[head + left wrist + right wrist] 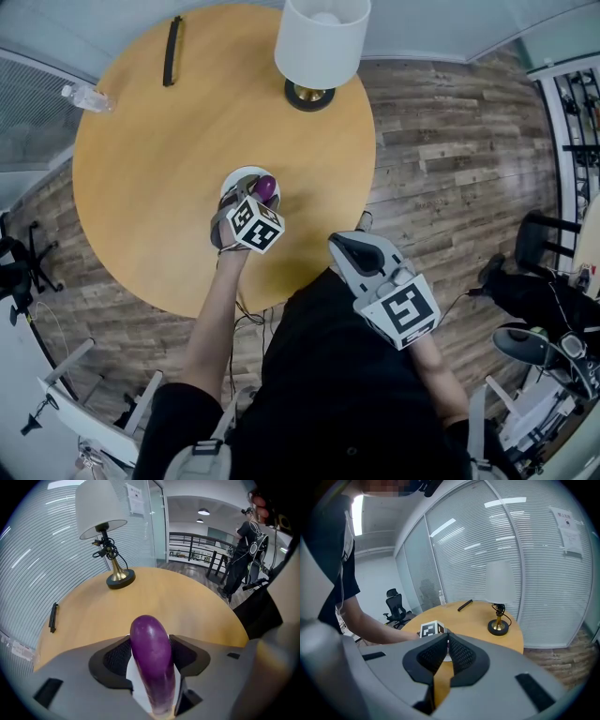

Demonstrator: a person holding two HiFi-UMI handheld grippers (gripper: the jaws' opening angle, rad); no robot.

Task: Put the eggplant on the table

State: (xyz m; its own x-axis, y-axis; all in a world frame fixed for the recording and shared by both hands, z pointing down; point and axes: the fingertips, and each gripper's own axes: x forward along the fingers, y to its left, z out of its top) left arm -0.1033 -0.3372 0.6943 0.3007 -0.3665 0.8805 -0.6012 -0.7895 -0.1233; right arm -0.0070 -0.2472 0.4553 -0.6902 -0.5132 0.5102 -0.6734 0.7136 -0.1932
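Left gripper (150,645) jaws clamp eggplant (151,663), long axis along them, over plate (236,178); I see bare surface (159,178) beside it. Right gripper (446,643) jaws closed, empty.

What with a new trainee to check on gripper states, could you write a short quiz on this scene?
1. True or false: the right gripper holds the eggplant.
2. What lies below the left gripper? A: a white plate; B: a book; C: a cup.
3. Fill in: the lamp stands on the round wooden ____.
Key: 1 false: the left gripper is shut on the eggplant, and the right gripper is shut and empty. 2 A. 3 table.
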